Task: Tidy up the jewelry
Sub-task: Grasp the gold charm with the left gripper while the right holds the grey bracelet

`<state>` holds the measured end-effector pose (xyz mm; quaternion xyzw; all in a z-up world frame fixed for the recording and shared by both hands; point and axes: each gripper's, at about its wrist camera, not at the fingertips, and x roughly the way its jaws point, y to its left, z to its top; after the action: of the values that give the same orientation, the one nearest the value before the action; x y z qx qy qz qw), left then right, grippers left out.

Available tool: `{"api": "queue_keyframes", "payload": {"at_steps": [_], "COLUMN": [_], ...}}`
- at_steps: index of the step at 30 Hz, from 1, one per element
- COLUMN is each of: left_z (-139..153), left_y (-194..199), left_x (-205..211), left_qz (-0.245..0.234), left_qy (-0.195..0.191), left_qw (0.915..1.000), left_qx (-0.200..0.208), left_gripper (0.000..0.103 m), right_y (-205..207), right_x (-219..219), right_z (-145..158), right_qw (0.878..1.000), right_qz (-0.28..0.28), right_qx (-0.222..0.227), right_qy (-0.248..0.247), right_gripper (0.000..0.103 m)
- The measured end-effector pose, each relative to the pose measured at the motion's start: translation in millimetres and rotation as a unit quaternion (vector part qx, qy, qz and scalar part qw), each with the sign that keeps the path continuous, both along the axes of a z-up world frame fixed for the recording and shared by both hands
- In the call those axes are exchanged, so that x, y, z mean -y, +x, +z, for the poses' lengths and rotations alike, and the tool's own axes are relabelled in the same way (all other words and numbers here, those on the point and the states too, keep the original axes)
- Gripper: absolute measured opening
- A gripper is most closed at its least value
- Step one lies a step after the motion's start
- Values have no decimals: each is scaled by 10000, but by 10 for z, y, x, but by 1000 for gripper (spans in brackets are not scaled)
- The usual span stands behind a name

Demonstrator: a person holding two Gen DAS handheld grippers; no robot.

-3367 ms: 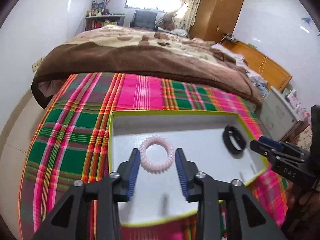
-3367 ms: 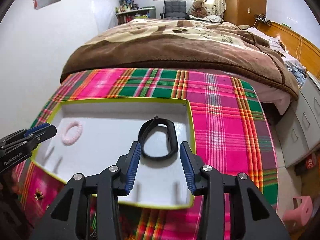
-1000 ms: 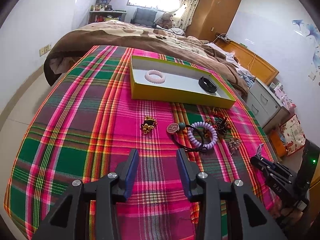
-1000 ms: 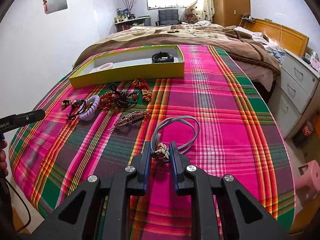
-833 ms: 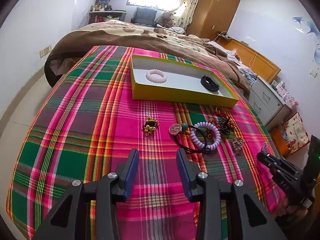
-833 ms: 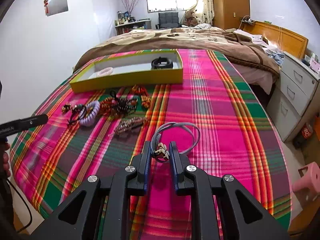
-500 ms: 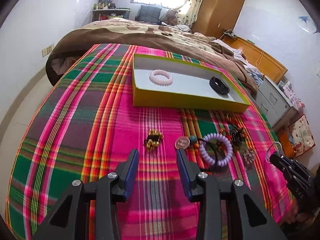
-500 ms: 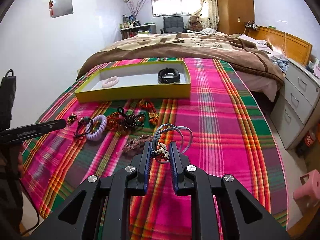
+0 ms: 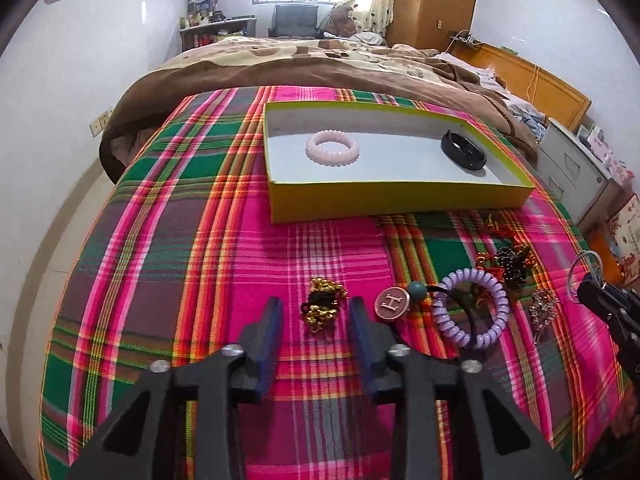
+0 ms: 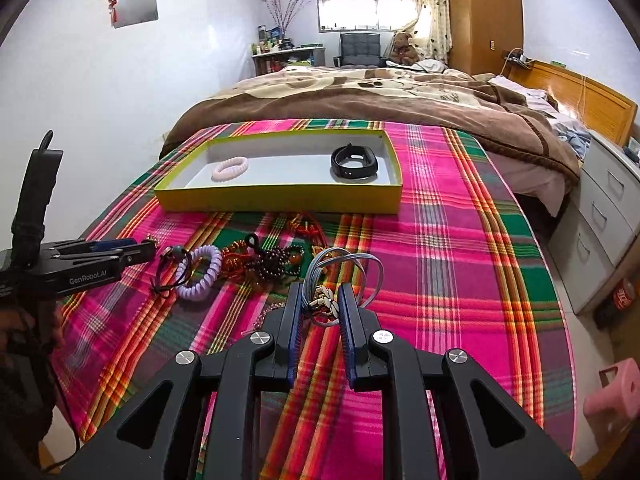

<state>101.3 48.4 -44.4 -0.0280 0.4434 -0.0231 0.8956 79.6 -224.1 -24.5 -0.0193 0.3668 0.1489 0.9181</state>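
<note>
Behind the plaid cloth [image 9: 168, 216]: a bed under a brown blanket [image 10: 360, 96]. Beyond: window [image 10: 364, 7], grey chair [image 10: 359, 49], teddy bear [image 10: 403, 49], wooden wardrobe [image 10: 482, 16]. Rightward: white drawers [image 10: 608, 216], pink stool [image 10: 616, 392] on the floor.

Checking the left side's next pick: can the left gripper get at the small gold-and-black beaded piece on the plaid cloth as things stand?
Probably yes. The left gripper is open, and the gold-and-black beaded piece lies alone between its fingertips, apart from the round H pendant, with nothing over it.

Pink-green plaid blanket [image 9: 192, 216], yellow tray [image 9: 400, 198], pale pink coil bracelet [image 9: 332, 149], black band [image 9: 463, 155], lilac coil bracelet [image 9: 472, 312]
</note>
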Motion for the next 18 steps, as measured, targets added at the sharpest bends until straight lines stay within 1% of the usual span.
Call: {"api": "queue_keyframes", "payload": {"at_steps": [3,6,13,18], "left_z": [4,3,25,93], "left_y": [-1,-4,-28,-59], "left_x": [-21,-23,-21,-7], "left_qz": [-19,-59,-131,-171], "left_qy": [-38,-59,-167,-287], "left_qw": [10000,10000,9998,9993], "left_qx": [3,8,64,135], "left_gripper": [19,17,16,16], "right_y": [1,-2,7,15], "right_x": [-3,-3,-13,-13], "right_z": [5,11,11,25], "right_qw": [10000,10000,10000,10000], "right_qz": [12,28,36,45], "right_qx": [-7,0,-12,10], "right_qy": [18,13,2,-8], "right_gripper": [18,18,18,18]}}
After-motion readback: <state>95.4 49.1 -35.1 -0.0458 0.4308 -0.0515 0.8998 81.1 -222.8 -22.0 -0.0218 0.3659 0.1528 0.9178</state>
